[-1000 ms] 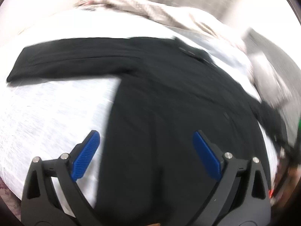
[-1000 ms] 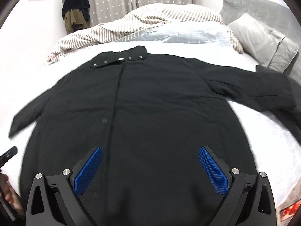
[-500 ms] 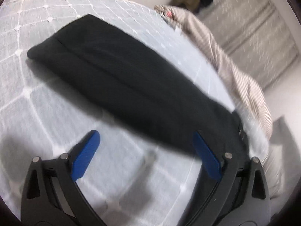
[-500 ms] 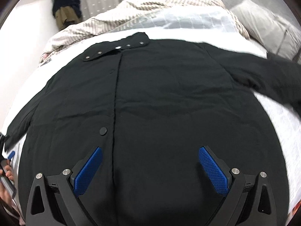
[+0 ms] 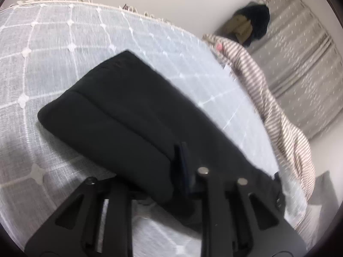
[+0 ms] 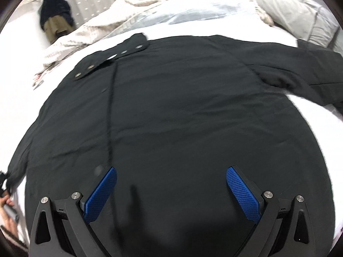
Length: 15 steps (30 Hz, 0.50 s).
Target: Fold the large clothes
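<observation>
**Item:** black coat [image 6: 171,111], large, snap-fastened collar and front placket. Lies front up, spread flat on the bed [image 5: 64,49], collar toward the striped duvet [image 5: 285,117], hem toward the person. Both sleeves are out sideways.

**Left gripper** [image 5: 178,169]: on the left sleeve [image 5: 120,115], well up from the cuff. Its jaws have just been closing and now pinch a ridge of sleeve cloth between them; the pads are mostly buried in black fabric.

**Right gripper** [image 6: 171,192]: jaws spread wide, hovering over the lower body of the coat, nothing between them. Whether the pads touch the cloth cannot be told.

**Step in hand (judged):** folding the left sleeve in across the chest; the fold itself is not yet made.

**Handling notes:**
- Check that the pinch takes both layers of the sleeve, or only the top layer will lift.
- Carry the sleeve low and across, so that it hinges at the shoulder seam and does not drag the body sideways.
- The right gripper could pin the body near the placket while the sleeve travels.
- Lay the cuff down flat, clear of the collar snaps [image 6: 107,59].

**Risk:** thick cloth may slip from a shallow pinch.
</observation>
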Available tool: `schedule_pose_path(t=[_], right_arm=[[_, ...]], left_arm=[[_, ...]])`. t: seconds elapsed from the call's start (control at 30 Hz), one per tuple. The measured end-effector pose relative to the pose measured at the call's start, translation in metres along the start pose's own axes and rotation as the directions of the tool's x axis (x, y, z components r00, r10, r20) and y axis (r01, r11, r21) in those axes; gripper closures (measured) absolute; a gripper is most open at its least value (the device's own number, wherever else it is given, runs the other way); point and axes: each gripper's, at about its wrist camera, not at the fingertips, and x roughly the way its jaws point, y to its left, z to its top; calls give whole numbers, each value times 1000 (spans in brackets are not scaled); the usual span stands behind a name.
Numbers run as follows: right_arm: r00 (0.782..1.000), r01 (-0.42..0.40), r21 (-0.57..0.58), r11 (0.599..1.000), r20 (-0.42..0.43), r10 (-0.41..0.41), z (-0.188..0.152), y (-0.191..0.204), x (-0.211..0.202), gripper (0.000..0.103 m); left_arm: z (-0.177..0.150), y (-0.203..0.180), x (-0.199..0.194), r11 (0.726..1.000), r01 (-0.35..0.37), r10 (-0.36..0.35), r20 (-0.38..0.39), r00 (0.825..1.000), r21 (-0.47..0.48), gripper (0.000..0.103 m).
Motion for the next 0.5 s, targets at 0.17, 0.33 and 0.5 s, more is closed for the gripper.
schedule_pose_path(t=[0.17, 0.33, 0.5], right_arm=[[1000, 10, 72, 997, -6, -10, 12, -25, 4, 0], [999, -39, 121, 992, -28, 42, 14, -33, 5, 0], [998, -54, 116, 992, -36, 59, 12, -29, 4, 0]], left_arm=[[-2, -53, -38, 994, 52, -60, 87, 994, 95, 89], [-14, -131, -65, 961, 192, -214, 92, 973, 201, 89], [-55, -210, -96, 875, 321, -357, 37, 933, 363, 89]])
